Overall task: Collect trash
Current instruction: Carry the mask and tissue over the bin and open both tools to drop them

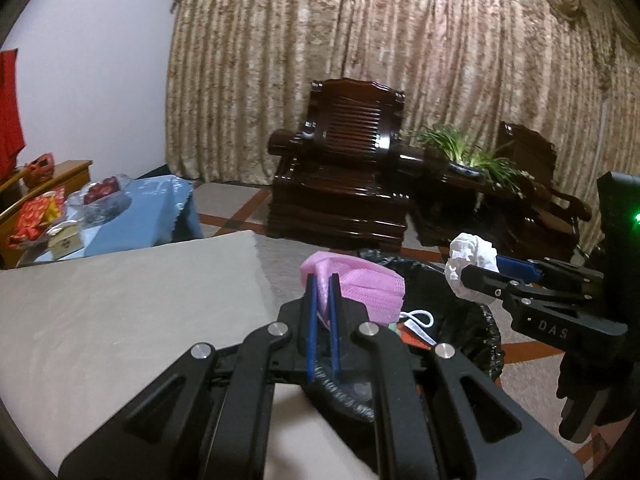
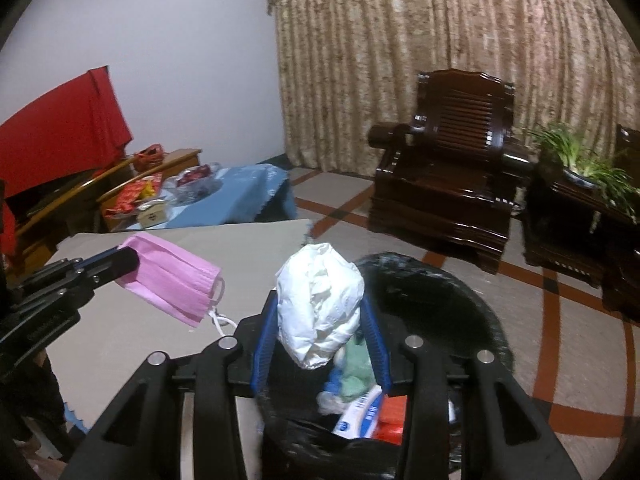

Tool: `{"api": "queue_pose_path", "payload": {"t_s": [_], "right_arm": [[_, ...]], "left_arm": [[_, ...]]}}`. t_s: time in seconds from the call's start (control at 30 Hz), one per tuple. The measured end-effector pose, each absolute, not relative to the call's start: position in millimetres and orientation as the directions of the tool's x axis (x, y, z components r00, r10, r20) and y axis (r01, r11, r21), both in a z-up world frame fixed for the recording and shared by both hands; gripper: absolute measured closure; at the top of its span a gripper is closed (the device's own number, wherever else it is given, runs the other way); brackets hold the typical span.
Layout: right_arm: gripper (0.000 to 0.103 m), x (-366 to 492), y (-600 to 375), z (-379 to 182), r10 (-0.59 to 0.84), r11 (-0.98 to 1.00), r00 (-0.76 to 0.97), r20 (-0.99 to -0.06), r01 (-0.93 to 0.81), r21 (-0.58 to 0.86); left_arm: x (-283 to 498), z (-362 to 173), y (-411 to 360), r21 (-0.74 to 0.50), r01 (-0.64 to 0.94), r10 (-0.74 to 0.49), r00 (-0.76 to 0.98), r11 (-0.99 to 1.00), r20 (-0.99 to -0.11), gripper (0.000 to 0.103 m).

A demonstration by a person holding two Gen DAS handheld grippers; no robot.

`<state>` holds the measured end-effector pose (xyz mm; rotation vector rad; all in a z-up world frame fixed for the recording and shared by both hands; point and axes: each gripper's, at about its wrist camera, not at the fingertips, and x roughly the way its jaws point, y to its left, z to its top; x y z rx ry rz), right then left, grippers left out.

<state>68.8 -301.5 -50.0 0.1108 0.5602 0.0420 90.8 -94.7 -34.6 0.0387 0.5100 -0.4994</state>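
Right wrist: bin (image 2: 460, 280) holds wrappers; right tongs (image 2: 320, 320) pinch tissue (image 2: 320, 304), left tongs (image 2: 120, 266) mask (image 2: 176, 280)

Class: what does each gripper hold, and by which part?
Left gripper pinches the pink face mask near one end. Right gripper clamps the crumpled white tissue across its middle.

Left gripper (image 1: 323, 280) clamped tight on a pink face mask (image 1: 360, 286), blue pads nearly together, mask bunched above and to the right of the fingertips, a white ear loop (image 1: 420, 317) dangling below it. Right gripper (image 1: 478, 270) reaching in from the right edge, pinching a crumpled white tissue wad (image 1: 472, 264). Both held over a bin lined with a black trash bag (image 1: 486, 334), scraps already inside. Grey tabletop (image 1: 120, 304) at left. Beyond, a dark wooden armchair (image 1: 344, 168), a potted plant (image 1: 464, 152), beige curtains (image 1: 400, 48), a blue-clothed low table (image 1: 160, 208).
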Motion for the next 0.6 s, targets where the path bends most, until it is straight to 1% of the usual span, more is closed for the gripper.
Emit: {"api": "queue_pose_path", "payload": {"t_s": [0.27,0.6], "right_arm": [[0.063,79.3,-337.4,-69.7,-0.001,0.993,0.825,-0.565,0.065,0.094],[0.063,97.6,-368.8,-95.7,-0.035,0.988,0.796,-0.604,0.118,0.097]], "left_arm": [[114.1,-54.7,-140.3,-0.078,0.525,-0.487,0.709,0.847,-0.510,0.098],[149.7,-91.5,-187.5,-0.071,0.567,-0.498,0.649,0.820,-0.575,0.098]]}}
